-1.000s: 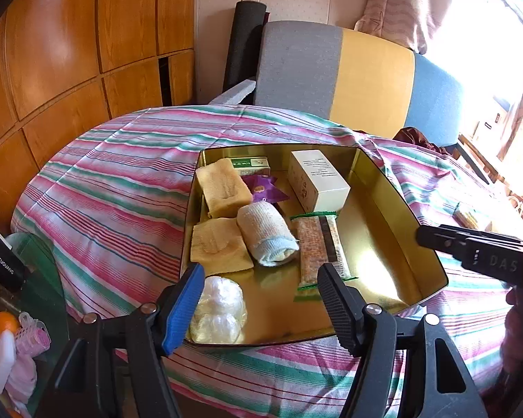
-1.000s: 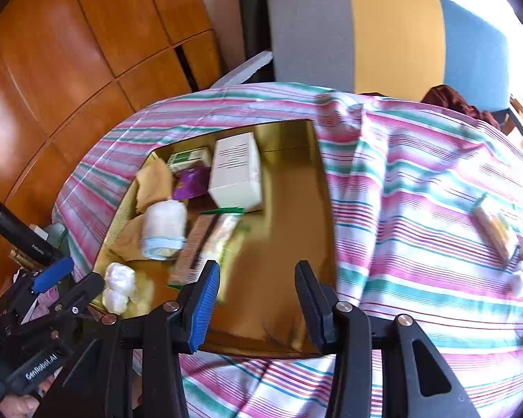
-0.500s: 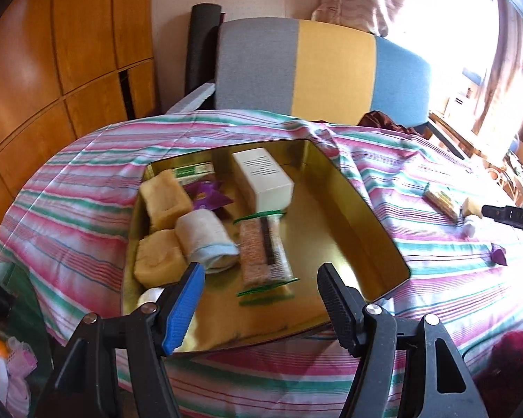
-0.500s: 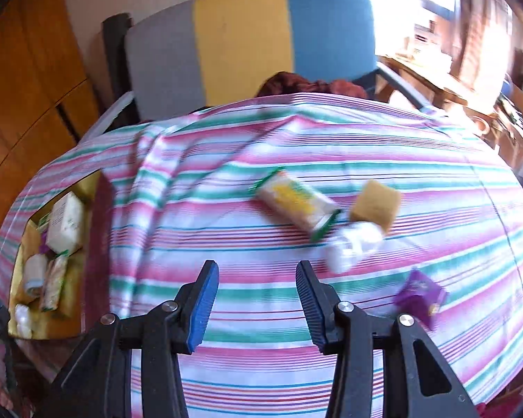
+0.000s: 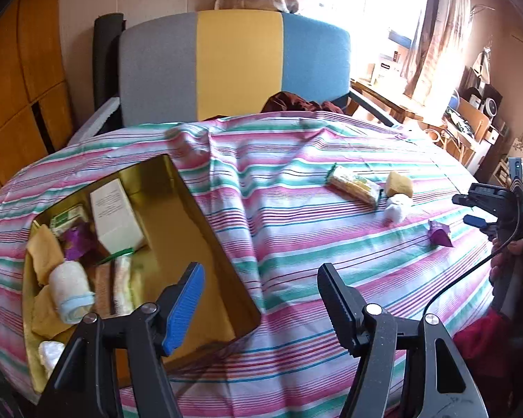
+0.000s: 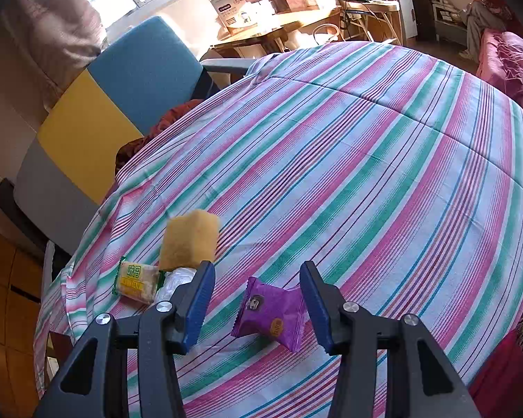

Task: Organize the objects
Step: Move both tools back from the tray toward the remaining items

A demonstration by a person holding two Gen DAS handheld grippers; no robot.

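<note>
The right gripper hangs over the striped tablecloth with its jaws opening and nothing pressed by the pads. A purple snack packet lies flat on the cloth in the gap between the two blue-padded fingers, nearer the right-hand finger; whether that finger touches it cannot be told. Just left of the left finger sits a white crumpled bag, partly hidden behind it. Beside that, farther left, lies a yellow-and-green wrapped snack, and just beyond both, on the far side, a yellow sponge block.

The left gripper is open and empty, held above the cloth at the right edge of a gold tin box. Inside the box, at its left, are a white carton, a rolled white bandage, a purple packet, yellow sponges and a long wrapped snack bar. Far right in that view, a hand holds the other tool near the purple packet on the cloth.
</note>
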